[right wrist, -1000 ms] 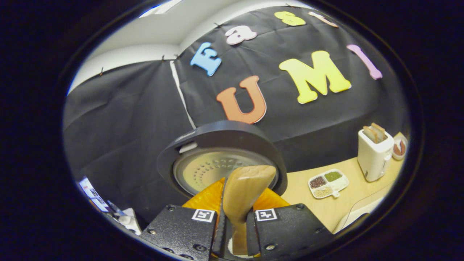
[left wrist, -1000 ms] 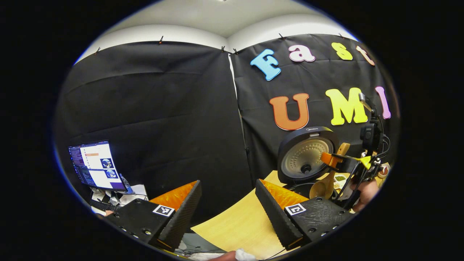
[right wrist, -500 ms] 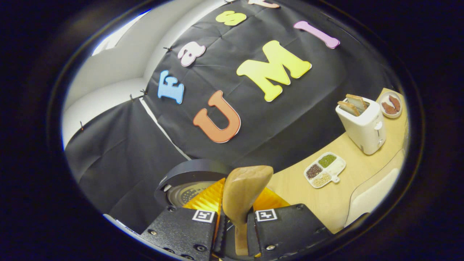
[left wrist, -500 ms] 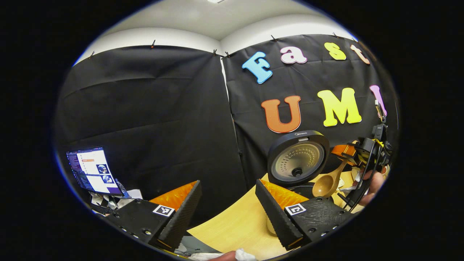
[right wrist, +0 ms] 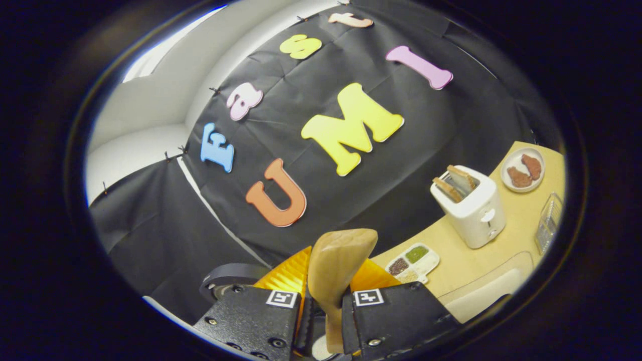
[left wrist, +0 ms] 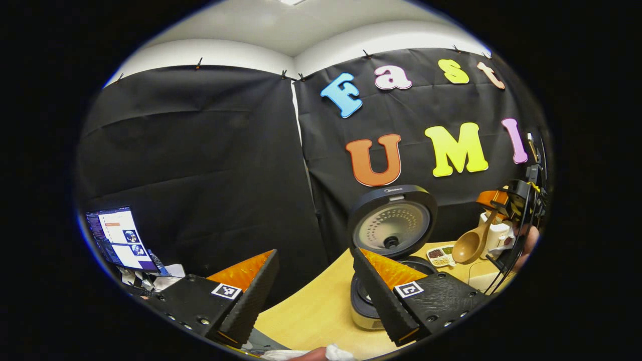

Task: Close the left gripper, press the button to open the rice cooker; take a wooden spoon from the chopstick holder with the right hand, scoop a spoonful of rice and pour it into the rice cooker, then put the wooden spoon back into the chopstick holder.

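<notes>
Wooden spoon (right wrist: 335, 271): clamped by its handle between both fingers of the right gripper (right wrist: 323, 311), bowl up; smooth carved wood, judged light, stiff, slightly slippery; hold mid-handle. Rice cooker (left wrist: 383, 271): at 5 o'clock in left gripper view, round lid raised, perforated metal inner plate. Left gripper (left wrist: 313, 296): fingers wide apart, empty, ribbed faces. Tabletop (left wrist: 311, 311): pale woodgrain.

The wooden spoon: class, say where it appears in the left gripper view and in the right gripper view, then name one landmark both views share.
Left gripper view: the wooden spoon hangs at far right, bowl down, right of the open rice cooker lid.
Right gripper view: it stands at bottom centre, clamped between the right hand-held gripper fingers.
Shared landmark: the divided grain tray, also at.
</notes>
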{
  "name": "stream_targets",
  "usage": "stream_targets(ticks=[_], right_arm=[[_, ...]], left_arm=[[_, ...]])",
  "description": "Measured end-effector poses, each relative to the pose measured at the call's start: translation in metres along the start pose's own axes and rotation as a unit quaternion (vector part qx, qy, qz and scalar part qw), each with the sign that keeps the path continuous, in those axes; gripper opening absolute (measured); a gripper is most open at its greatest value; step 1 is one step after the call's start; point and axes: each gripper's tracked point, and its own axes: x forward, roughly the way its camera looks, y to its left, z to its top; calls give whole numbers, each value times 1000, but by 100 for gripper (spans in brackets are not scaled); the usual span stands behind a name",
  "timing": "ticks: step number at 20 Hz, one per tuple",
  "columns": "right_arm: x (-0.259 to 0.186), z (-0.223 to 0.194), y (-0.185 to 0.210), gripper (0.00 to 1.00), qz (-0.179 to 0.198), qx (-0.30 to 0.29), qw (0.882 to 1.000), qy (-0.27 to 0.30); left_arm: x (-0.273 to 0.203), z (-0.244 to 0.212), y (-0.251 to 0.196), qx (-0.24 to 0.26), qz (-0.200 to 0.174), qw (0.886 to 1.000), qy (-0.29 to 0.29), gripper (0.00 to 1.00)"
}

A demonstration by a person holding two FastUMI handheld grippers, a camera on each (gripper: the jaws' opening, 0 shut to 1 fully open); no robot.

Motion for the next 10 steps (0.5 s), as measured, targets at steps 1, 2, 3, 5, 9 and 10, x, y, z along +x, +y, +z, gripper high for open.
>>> stream_targets(ticks=[1, 2, 3, 5, 9, 10], right_arm=[[-5, 13, -16, 28, -10, -7, 1000, -8], [-11, 26, -31, 28, -19, -11, 1000, -17], [-16, 38, -46, 28, -28, -16, 999, -24], [-27, 62, -76, 28, -48, -23, 998, -41], [-54, 105, -139, 28, -88, -49, 993, -59], [-62, 114, -156, 27, -98, -52, 992, -66]], left_arm=[[-1, 2, -7, 0, -5, 1000, -2, 95], [-1, 4, -15, 2, -11, 1000, -3, 95], [-1, 5, -22, 4, -15, 1000, -5, 95], [-2, 8, -37, 4, -25, 1000, -7, 95], [-7, 14, -66, 5, -40, 999, -7, 95], [-8, 15, -72, 5, -44, 999, -8, 95]])
